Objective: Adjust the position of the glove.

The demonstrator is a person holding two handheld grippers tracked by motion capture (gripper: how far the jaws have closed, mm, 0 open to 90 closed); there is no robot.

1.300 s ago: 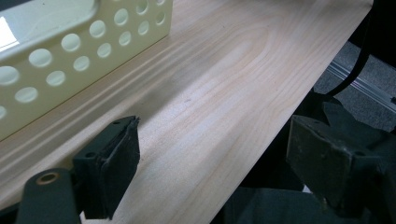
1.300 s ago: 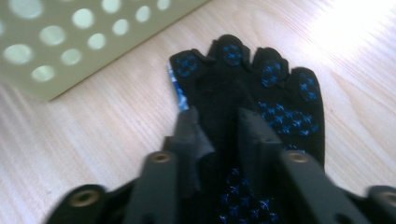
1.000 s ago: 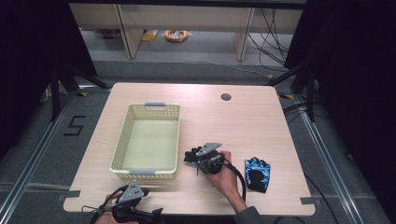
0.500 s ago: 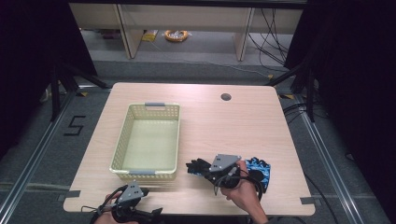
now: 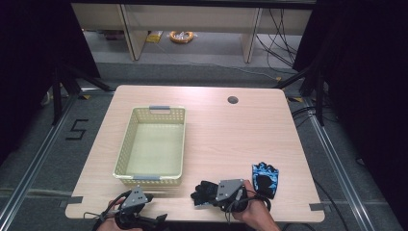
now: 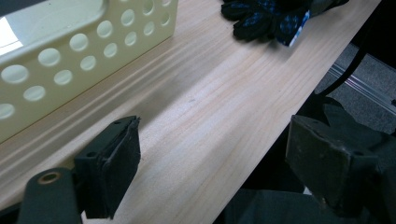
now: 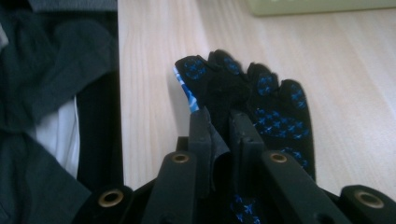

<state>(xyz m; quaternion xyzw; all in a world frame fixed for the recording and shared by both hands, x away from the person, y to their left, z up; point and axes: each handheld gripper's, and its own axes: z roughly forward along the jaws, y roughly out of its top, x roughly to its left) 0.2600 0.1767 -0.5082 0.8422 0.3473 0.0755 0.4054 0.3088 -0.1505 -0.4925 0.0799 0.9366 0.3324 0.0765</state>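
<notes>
My right gripper [image 5: 208,193] sits at about six o'clock on the tabletop [image 5: 226,134], its jaws nearly together and pinching a fold of the black glove with blue dots [image 7: 261,100]; they have just been easing apart a little, yet the fabric is still caught between the pads, and the glove lies flat on the wood with its fingers stretched away from me. A second glove [image 5: 265,179] lies just beside it at about four o'clock. My left gripper [image 5: 144,211] hangs wide open and holding nothing at the near edge around seven o'clock, just below the yellow basket [image 5: 126,144].
</notes>
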